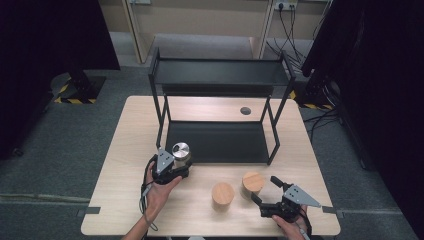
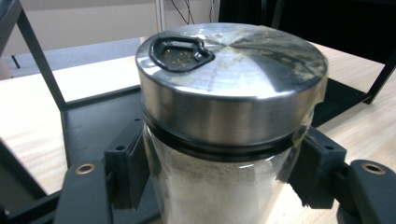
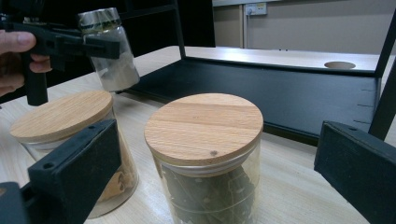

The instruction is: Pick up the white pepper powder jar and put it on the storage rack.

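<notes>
Left gripper (image 2: 215,182) clamps steel-lidded jar (image 2: 231,93); lid vent visible close-up.

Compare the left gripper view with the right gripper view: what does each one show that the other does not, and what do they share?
Left gripper view alone: the black pull ring on the steel lid, and the powder close up. Right gripper view alone: two wooden-lidded jars, one between its open jaws, one beside, and the hand. Both: the steel-lidded jar gripped by the left gripper, the black rack, the table.
</notes>
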`<state>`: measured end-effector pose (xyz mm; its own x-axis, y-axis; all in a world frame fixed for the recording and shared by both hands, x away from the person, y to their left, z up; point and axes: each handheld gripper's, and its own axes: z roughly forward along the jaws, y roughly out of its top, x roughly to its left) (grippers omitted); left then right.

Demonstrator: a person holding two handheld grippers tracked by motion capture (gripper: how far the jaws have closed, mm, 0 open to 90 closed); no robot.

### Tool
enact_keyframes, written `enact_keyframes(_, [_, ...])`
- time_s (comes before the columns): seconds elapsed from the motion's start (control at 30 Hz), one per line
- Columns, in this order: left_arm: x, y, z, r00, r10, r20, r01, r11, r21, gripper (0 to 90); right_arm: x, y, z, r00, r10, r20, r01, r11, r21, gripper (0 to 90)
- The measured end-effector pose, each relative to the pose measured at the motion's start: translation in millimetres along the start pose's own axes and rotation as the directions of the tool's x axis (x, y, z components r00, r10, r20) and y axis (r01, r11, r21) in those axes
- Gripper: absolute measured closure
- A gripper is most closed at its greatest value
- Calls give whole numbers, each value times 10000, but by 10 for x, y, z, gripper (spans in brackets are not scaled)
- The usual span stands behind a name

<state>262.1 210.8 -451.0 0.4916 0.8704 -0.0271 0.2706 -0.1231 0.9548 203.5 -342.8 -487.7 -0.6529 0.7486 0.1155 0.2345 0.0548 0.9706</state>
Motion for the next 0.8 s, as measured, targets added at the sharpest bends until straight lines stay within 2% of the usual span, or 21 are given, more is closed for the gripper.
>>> enact_keyframes(0.33, [-13, 236, 147, 9999, 34, -166, -33, 10000, 94, 310, -6, -1, -3, 10000, 27, -10, -27, 10000, -18, 9])
enact_keyframes(0.57, [-23, 298, 277, 9994, -42, -343, 47, 9999, 127, 310, -8, -1, -4, 10000, 41, 8, -41, 10000, -17, 9])
enact_keyframes(0.8, [-34, 349, 447, 9976, 70, -687, -55, 9997, 224, 310, -10, -2, -10, 10000, 58, 27, -58, 10000, -40, 9])
